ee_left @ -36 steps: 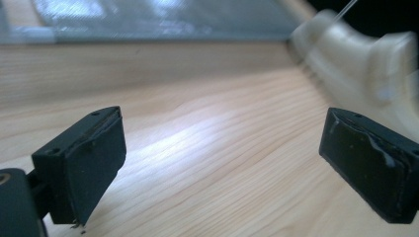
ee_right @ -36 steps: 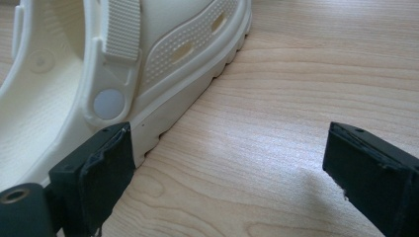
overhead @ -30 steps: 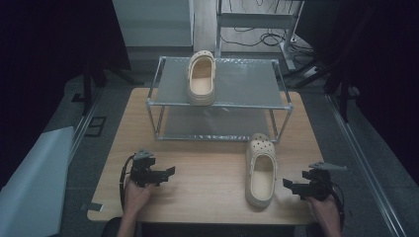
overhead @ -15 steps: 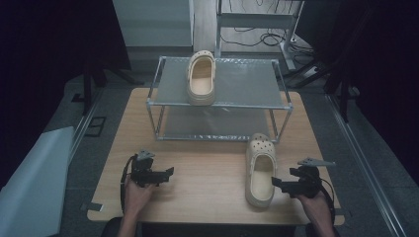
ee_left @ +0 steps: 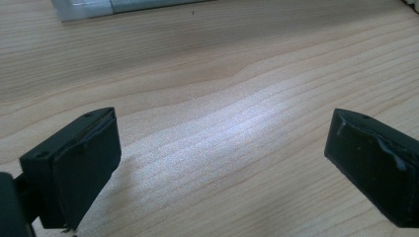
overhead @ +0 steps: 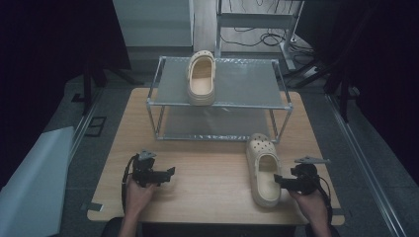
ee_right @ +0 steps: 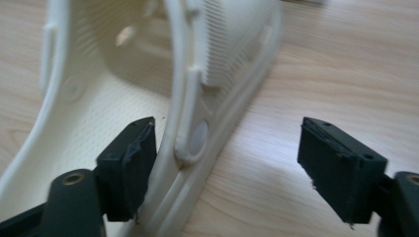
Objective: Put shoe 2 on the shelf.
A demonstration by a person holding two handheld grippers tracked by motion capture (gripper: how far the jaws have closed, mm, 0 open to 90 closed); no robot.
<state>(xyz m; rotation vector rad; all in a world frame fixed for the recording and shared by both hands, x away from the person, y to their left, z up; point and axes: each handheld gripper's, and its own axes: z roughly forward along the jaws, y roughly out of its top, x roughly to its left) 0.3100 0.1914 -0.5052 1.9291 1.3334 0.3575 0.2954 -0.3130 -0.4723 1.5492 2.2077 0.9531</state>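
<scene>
— Wooden surface (overhead: 212,173) from the left: left gripper (overhead: 168,173) parked low, jaws wide, nothing but bare grain between them. What's in hand?

— Looks like the approach to a grasp. Centre-right lies the cream foam clog (overhead: 263,170), toe toward the metal-framed two-tier shoe rack (overhead: 217,104), where its matching cream clog (overhead: 201,78) sits on the top shelf.

— And on the right?

— Right gripper (overhead: 277,180) at the clog's heel side, jaws wide. In the right gripper view one jaw sits inside the clog (ee_right: 148,74), the other out over the surface, straddling the side wall by the strap rivet.

— Next?

— I'd say close on that wall, then lift.
</scene>
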